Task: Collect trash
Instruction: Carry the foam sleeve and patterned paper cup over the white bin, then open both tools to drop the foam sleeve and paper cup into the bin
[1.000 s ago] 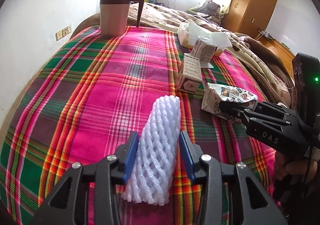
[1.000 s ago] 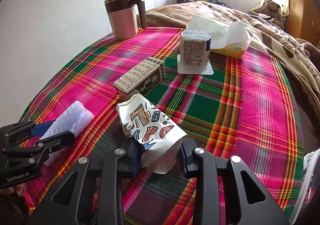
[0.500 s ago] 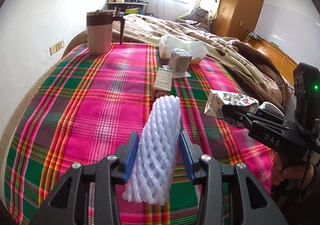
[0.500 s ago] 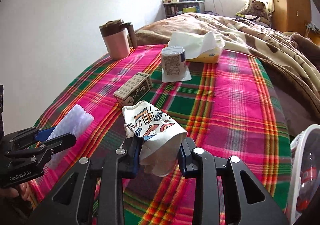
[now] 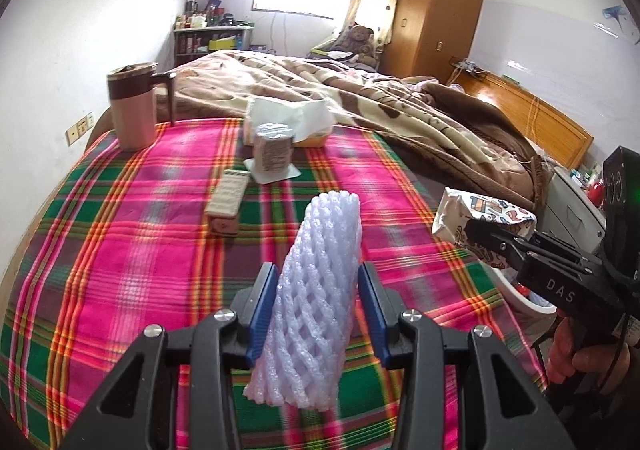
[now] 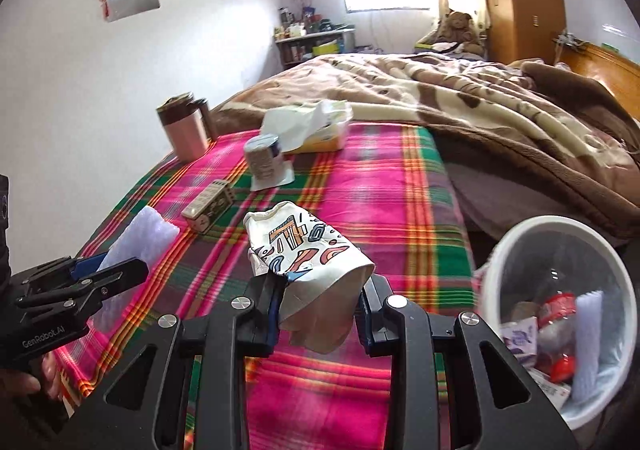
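Note:
My left gripper (image 5: 318, 306) is shut on a white foam net sleeve (image 5: 316, 290) and holds it above the plaid tablecloth (image 5: 140, 242). It also shows in the right wrist view (image 6: 138, 240). My right gripper (image 6: 318, 308) is shut on a crumpled patterned paper cup (image 6: 304, 250), held in the air to the right of the left gripper; the cup also shows in the left wrist view (image 5: 480, 216). A white trash bin (image 6: 560, 314) with several pieces of trash inside stands low at the right, beside the table edge.
On the cloth lie a small carton box (image 5: 228, 198), a paper-wrapped roll on a white coaster (image 5: 274, 152), a tissue pack (image 5: 296, 118) and a pink lidded mug (image 5: 134, 106). A bed with a brown blanket (image 5: 400, 106) lies behind.
Both grippers have risen and pulled back from the table with their items held. The right gripper has swung right, so the trash bin has come fully into its view.

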Action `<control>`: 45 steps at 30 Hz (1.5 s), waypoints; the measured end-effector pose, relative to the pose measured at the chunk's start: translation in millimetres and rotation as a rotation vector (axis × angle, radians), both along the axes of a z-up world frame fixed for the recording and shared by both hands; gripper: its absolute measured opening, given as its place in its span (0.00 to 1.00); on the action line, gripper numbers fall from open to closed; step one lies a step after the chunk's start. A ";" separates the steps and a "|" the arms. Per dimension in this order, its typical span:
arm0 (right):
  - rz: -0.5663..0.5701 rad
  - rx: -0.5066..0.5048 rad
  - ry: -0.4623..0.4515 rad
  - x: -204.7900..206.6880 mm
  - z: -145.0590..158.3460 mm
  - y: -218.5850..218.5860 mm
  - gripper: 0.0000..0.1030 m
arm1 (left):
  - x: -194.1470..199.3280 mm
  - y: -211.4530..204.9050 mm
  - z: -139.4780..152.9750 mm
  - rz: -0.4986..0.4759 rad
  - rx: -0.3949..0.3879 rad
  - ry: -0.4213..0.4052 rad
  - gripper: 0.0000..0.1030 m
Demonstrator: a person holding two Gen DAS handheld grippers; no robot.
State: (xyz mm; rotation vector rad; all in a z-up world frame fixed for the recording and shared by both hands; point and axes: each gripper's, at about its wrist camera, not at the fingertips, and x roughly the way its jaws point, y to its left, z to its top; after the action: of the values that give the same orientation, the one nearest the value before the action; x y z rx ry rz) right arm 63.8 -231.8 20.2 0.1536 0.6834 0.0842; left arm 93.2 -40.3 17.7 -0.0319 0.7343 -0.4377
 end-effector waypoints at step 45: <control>-0.502 -0.039 0.108 -63.9 -27.4 -204.1 0.30 | -3.2 -279.9 -10.9 -0.378 0.078 0.020 0.42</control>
State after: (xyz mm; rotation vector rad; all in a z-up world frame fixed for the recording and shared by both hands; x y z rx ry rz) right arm -0.1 -435.8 -7.2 0.2898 0.7357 -0.4210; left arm 90.0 -320.1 6.8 0.1785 0.7784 -0.7695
